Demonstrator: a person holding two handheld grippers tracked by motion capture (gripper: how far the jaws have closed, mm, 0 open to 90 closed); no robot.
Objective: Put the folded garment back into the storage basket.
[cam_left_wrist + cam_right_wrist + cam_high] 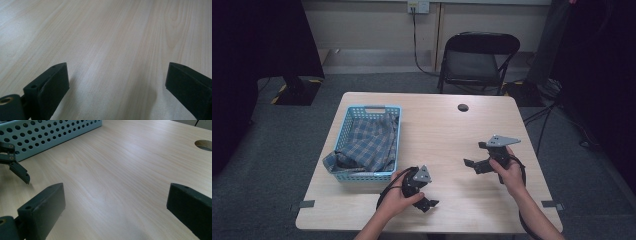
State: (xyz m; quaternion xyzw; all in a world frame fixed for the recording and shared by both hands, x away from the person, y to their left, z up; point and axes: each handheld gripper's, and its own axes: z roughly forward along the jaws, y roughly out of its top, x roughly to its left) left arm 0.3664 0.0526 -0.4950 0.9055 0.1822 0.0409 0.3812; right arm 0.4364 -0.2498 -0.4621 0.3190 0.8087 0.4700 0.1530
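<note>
Right now both claws hang just above the bare wooden surface [437,135], and neither holds anything. The left claw [427,202] sits near the front edge, just right of the basket's front corner, its jaws spread wide with only wood grain between them in the left gripper view. The right claw [472,165] is further right and a little further back, its jaws likewise wide apart, turned toward the basket. The checked cloth [369,142] lies bunched inside the pale blue basket [343,127] at the left of the surface, heaped in soft folds, with one corner spilling over the front left rim. In the right gripper view the basket's perforated side wall [50,135] shows beyond the other claw [18,171]. The cloth looks light and limp: it will likely sag and drape from wherever it is pinched, and could snag on the rim as it lifts. A raised fold near the top of the heap, or the corner hanging over the rim, seems the easiest place to take hold.
</note>
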